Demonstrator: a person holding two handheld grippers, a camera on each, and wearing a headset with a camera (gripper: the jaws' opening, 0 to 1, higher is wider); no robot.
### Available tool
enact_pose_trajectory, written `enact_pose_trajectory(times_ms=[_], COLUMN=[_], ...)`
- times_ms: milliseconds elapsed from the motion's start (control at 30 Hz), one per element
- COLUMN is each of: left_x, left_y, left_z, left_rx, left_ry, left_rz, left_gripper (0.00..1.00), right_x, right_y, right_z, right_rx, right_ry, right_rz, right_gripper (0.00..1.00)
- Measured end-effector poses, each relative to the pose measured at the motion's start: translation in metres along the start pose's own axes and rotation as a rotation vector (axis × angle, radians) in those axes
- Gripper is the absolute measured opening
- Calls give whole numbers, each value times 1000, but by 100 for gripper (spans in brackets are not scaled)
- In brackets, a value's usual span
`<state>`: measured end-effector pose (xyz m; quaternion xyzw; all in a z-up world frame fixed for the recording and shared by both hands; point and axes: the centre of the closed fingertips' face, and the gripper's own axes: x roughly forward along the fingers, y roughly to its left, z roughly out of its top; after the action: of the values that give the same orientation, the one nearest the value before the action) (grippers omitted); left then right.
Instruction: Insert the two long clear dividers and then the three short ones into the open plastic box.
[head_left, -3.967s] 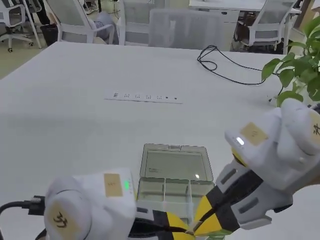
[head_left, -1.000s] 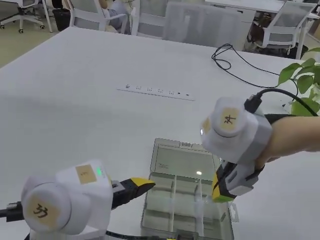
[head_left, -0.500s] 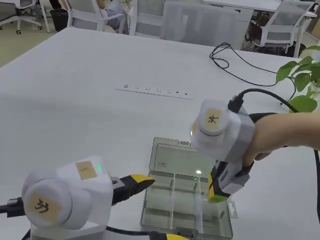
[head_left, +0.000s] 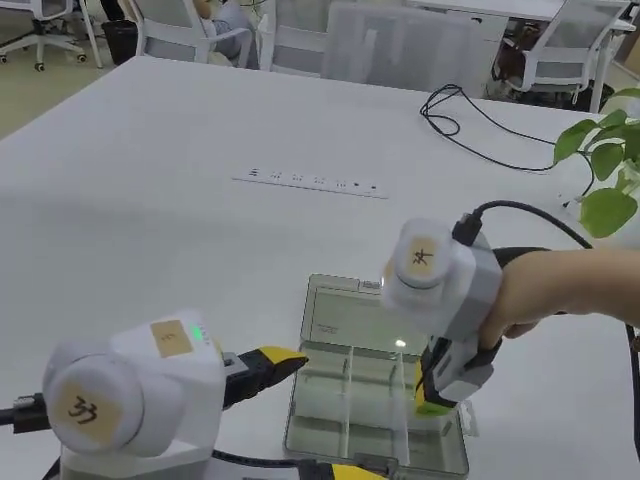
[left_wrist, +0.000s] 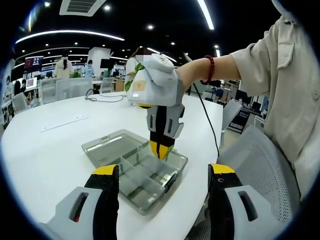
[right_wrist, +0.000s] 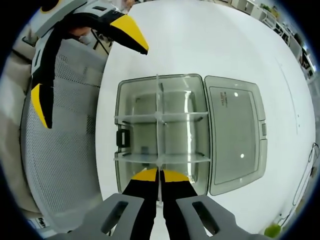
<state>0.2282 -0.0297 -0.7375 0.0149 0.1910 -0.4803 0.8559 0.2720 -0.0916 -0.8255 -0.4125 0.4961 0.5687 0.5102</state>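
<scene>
The clear plastic box (head_left: 300, 425) lies in front of me with its lid (head_left: 355, 318) folded flat on the far side. Three clear dividers form a grid inside it. My right gripper (head_left: 437, 397) stands at the box's right end, pointing down, shut on the end of the divider (right_wrist: 158, 100) that runs along the middle of the box (right_wrist: 137, 100); two other dividers (right_wrist: 185, 116) cross it. My left gripper (head_left: 318, 415) is open at the box's left side with nothing between its jaws. In the left gripper view my left gripper (left_wrist: 162, 172) frames the box (left_wrist: 107, 150) and the right gripper (left_wrist: 161, 145).
A row of flush sockets (head_left: 310, 182) sits mid-table. At the far right are a black cable (head_left: 470, 115) and a green plant (head_left: 605, 170). A grey mesh chair (left_wrist: 260, 165) stands by the near table edge. Office chairs (head_left: 560, 50) line the far side.
Four seconds ago both grippers were together at the box's near edge. The left has since drawn back to the left, open. The right moved to the box's right end and edged lower.
</scene>
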Motion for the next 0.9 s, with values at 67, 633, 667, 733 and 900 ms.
enact_pose_trajectory(times_ms=[67, 633, 667, 733, 900], left_x=[0, -5, -5, -5, -8], left_y=[1, 9, 9, 11, 16], left_z=[-1, -2, -1, -1, 1], left_rx=[0, -14, -14, -16, -18], left_ry=[2, 9, 9, 10, 18], left_rz=[1, 28, 28, 33, 44], left_gripper=[73, 72, 72, 72, 72], right_x=[3, 3, 2, 0, -7], right_y=[0, -1, 0, -2, -1], right_z=[0, 4, 4, 4, 7], right_rx=[-3, 18, 26, 29, 90], right_ry=[4, -65, -71, -79, -140], right_rz=[-5, -29, -27, -39, -51], right_gripper=[2, 7, 9, 9, 18])
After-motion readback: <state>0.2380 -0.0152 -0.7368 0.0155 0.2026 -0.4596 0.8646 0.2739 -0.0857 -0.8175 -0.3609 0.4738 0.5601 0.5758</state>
